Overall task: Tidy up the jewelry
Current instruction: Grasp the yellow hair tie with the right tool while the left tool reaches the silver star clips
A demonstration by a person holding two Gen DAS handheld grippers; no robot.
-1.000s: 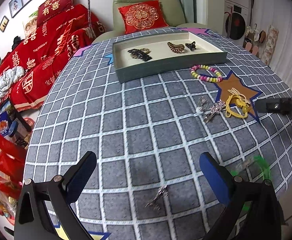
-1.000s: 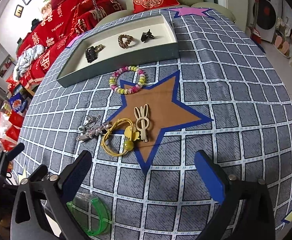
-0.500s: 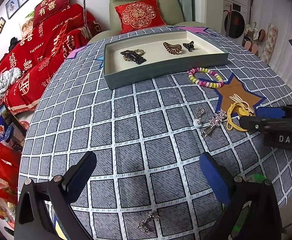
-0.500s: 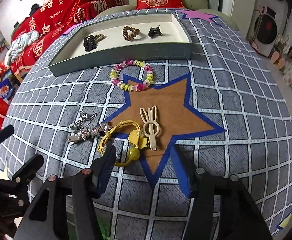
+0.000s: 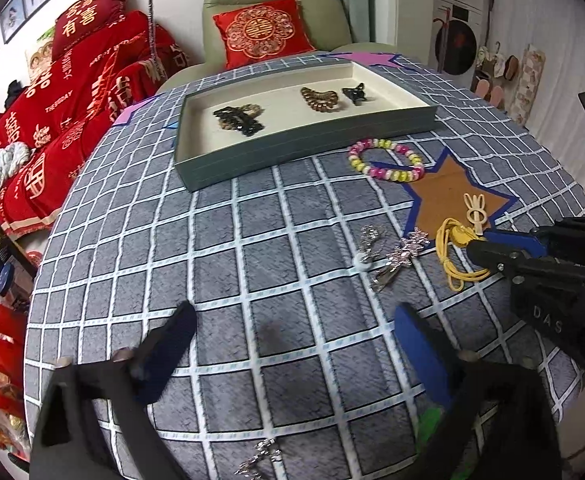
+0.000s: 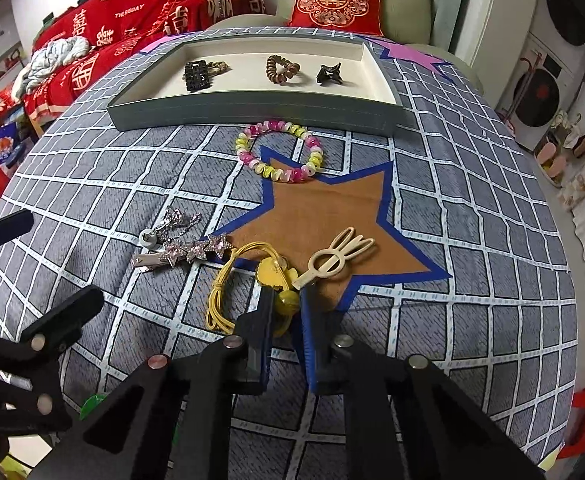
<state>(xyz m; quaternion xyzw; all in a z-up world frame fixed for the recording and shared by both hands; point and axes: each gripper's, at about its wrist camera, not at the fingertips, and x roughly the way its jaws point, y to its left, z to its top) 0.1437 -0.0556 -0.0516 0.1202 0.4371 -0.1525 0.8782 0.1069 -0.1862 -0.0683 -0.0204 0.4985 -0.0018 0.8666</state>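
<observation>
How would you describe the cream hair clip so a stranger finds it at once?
Start at the brown star on the checked cloth. On its near part lies the cream hair clip, beside a yellow cord tie. Only it has two rabbit ears.

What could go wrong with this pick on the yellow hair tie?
1. The right tongs have just been closing on the yellow hair tie at its bead end only; the cord loop trails free and could snag the star hair clip touching it.
2. The cream bunny clip lies against the tie's charm; lifting may drag it along.
3. A grip on a round bead may slip before reaching the tray.
</observation>
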